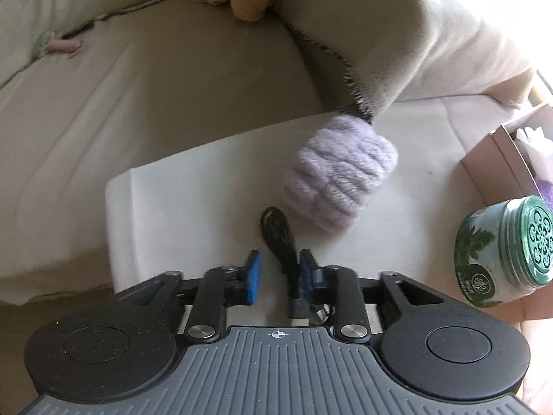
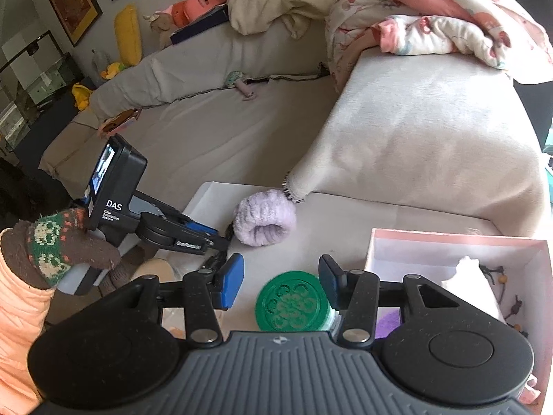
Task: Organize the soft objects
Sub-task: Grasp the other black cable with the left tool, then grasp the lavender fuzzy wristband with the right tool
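Observation:
A fluffy lilac roll (image 1: 340,180) (image 2: 264,218) lies on a white sheet (image 1: 172,207), just under the fringed corner of a beige blanket (image 1: 359,103). My left gripper (image 1: 280,263) (image 2: 223,242) points down at the sheet in front of the roll. It is open, and a coiled black cable (image 1: 276,235) lies between its blue pads, close to the right one. My right gripper (image 2: 280,276) stands open above a green-lidded jar (image 2: 292,304) (image 1: 504,252). A pink box (image 2: 456,238) (image 1: 497,159) on the right holds a white soft thing (image 2: 466,273) and a purple one (image 2: 387,325).
A sofa (image 2: 224,131) with a beige blanket (image 2: 432,128) and a flowered quilt (image 2: 432,17) fills the background. A small pink and green toy (image 2: 242,84) lies on the seat. A hand in a knitted mitten (image 2: 69,242) holds the left gripper.

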### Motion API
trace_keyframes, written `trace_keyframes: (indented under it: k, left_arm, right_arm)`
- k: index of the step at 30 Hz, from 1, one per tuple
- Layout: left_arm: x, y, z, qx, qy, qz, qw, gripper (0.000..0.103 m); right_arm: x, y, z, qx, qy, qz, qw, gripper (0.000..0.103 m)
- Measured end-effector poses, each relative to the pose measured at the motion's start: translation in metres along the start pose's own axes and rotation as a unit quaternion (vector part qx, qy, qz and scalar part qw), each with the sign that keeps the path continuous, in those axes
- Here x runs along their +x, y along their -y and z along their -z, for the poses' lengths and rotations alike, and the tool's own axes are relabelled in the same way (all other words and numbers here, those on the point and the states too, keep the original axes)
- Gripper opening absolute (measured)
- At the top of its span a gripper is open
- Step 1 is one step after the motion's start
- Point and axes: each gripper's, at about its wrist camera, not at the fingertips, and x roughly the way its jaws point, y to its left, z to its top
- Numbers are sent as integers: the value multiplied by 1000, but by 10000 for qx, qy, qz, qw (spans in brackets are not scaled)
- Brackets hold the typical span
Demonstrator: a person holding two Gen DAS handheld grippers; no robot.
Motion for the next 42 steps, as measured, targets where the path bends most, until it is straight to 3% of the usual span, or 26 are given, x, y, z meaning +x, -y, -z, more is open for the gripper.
trace_keyframes:
  k: [5, 7, 10, 13, 19, 25, 33, 37, 39, 42]
  left_arm:
    - [-4, -17, 2, -6, 174, -51, 9998, 35]
    - [-1, -15, 2, 36, 237, 130, 9996, 31]
    - [13, -4, 3, 234, 154, 289, 9992, 36]
    - [12, 3, 6, 500, 209, 195, 9983, 26]
    - [2, -29, 31, 8, 623, 138, 9980, 19]
    - [-2, -58, 71, -424, 1046, 434, 9927, 19]
    - [-8, -63, 95, -434, 1480, 544, 9865, 19]
    - [-6, -68, 100, -531, 1617, 688, 9830, 19]
    - [-6, -69, 101, -525, 1659, 706, 9822, 19]
    - [-6, -69, 101, -526, 1685, 719, 9817, 19]
  right_arm:
    - [3, 0, -1, 65, -45, -2, 10000, 49]
    - [5, -3, -2, 44, -55, 9, 10000, 49]
    - [9, -10, -6, 11, -50, 70, 10000, 50]
    - [12, -16, -11, 27, -5, 226, 9997, 54]
    - [26, -30, -25, 59, -60, 568, 9983, 62]
    - [75, -49, -52, 187, -625, 412, 9970, 63]
    - [163, -88, -75, -587, -1092, 1169, 9854, 63]
    - [196, -92, -75, -918, -1336, 1703, 9720, 63]
    - [210, -88, -74, -879, -1579, 1765, 9676, 63]
    - [215, -86, -73, -783, -1590, 1777, 9680, 66]
